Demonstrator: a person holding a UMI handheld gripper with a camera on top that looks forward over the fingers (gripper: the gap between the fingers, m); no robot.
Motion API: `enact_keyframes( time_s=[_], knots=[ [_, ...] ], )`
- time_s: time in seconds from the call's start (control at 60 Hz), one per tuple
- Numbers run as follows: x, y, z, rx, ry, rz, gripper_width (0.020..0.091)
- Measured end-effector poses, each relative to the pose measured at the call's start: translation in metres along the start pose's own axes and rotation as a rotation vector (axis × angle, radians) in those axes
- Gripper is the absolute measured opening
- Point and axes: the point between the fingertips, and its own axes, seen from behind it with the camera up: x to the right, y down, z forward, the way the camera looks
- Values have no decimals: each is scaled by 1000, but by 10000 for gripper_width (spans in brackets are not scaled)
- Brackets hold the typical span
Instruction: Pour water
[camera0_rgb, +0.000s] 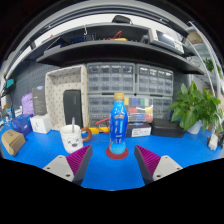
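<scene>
The claw (113, 163) hung wide open over the blue table (40, 160), gripping nothing, its purple pads (76, 162) splayed to either side. Dead ahead at twelve o'clock, just beyond the fingertips and centred on the gap, stood the blue bottle (118, 124), upright on a small red base with a paler cap on top. Off at about ten o'clock, well apart from the bottle, sat a white cup (72, 136) with something stick-like poking out of it; I took that for the likely pouring target, though I could not say for sure. Past everything rose grey drawer units (130, 82) under a cluttered shelf, and a leafy plant (195, 108) filled the two o'clock side.

The bottle looked tall and narrow-footed. A finger clipping it on the way in could tip it, and a grip taken too high might let it swing and spill short of the cup.
</scene>
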Motion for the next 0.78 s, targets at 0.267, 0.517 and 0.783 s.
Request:
enact_keyframes(
  time_s=[0.267, 0.517, 0.783],
  knots=[
    [-13, 5, -43, -23, 12, -17, 867],
    [-8, -19, -70, 23, 25, 8, 866],
    [-6, -31, -88, 55, 26, 24, 868]
  ],
)
